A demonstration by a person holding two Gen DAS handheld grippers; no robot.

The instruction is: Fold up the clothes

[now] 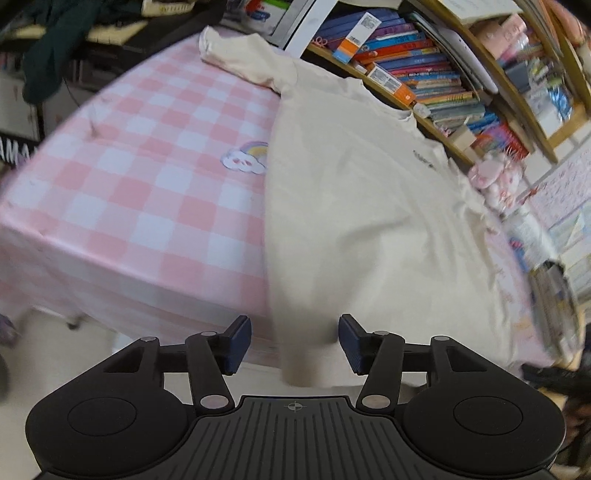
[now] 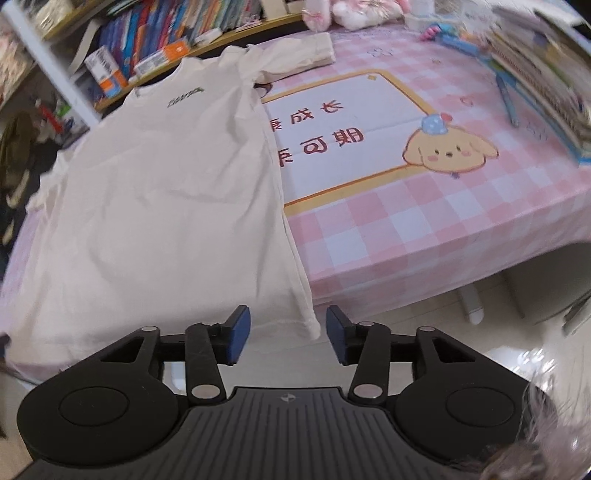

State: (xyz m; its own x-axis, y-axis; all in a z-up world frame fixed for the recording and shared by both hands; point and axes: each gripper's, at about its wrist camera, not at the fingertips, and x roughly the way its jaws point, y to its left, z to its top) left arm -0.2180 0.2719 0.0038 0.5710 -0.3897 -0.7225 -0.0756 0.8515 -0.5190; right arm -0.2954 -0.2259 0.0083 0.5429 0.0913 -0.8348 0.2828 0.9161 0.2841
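Observation:
A cream T-shirt (image 1: 362, 206) lies spread flat on a table with a pink checked cloth (image 1: 129, 192), its hem hanging over the near edge. It also shows in the right wrist view (image 2: 162, 206), collar at the far side, with small dark lettering on the chest. My left gripper (image 1: 294, 345) is open, just in front of the shirt's bottom left corner, which hangs between the fingers' line. My right gripper (image 2: 288, 334) is open, just in front of the shirt's bottom right corner (image 2: 310, 325). Neither holds cloth.
A bookshelf (image 1: 443, 74) full of books stands behind the table. The cloth (image 2: 406, 229) bears a puppy picture and a framed panel. Plush toys (image 2: 347, 11) and stacked books (image 2: 546, 85) sit at the far right. A table leg (image 2: 471, 302) stands on pale floor.

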